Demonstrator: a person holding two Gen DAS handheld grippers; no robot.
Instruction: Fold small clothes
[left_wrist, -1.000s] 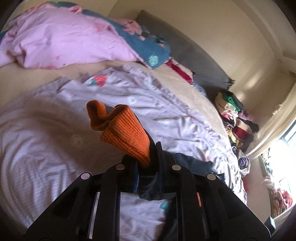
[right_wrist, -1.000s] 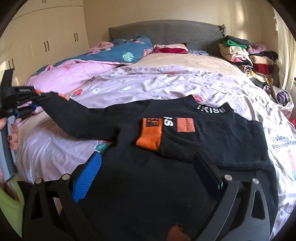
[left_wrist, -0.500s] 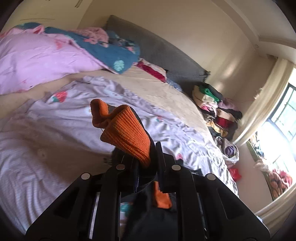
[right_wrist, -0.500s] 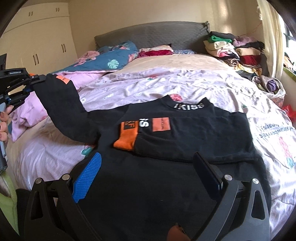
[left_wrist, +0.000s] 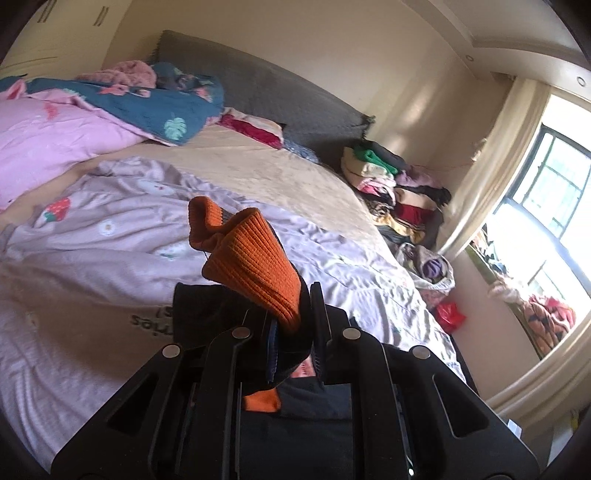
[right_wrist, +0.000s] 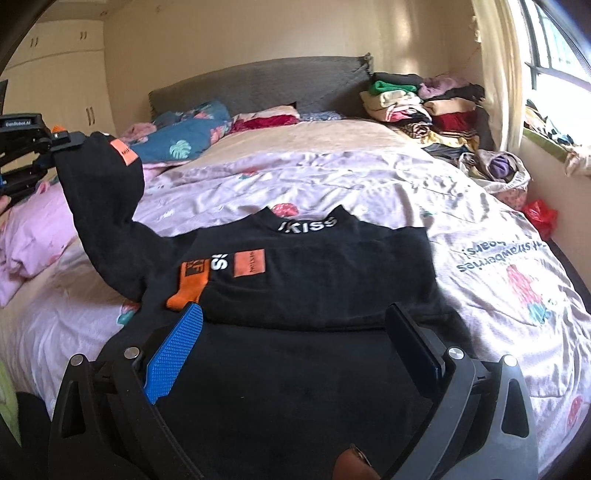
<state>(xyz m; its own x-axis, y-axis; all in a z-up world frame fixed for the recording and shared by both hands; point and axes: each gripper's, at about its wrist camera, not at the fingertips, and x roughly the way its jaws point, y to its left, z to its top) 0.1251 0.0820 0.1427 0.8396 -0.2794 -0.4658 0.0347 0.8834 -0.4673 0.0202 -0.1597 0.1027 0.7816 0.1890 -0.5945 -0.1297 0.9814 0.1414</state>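
Note:
A black sweatshirt (right_wrist: 325, 266) with orange patches and a white "KISS" collar lies flat on the bed. Its right sleeve is folded across the chest, orange cuff (right_wrist: 183, 295) down. My left gripper (left_wrist: 293, 314) is shut on the left sleeve's orange ribbed cuff (left_wrist: 247, 266) and holds the sleeve (right_wrist: 99, 192) raised over the bed's left side; this gripper also shows in the right wrist view (right_wrist: 48, 144). My right gripper (right_wrist: 291, 339) is open and empty, hovering over the sweatshirt's lower body.
The bed has a lilac printed sheet (right_wrist: 480, 236), a pink duvet (left_wrist: 55, 136) and a teal blanket (left_wrist: 155, 107) at the left. A stack of folded clothes (right_wrist: 421, 103) sits by the grey headboard (right_wrist: 258, 85). A window (left_wrist: 546, 206) is on the right.
My left gripper has lifted the sleeve cuff higher and swung it toward the sweatshirt's body. My right gripper has stayed open over the hem, moving slightly closer.

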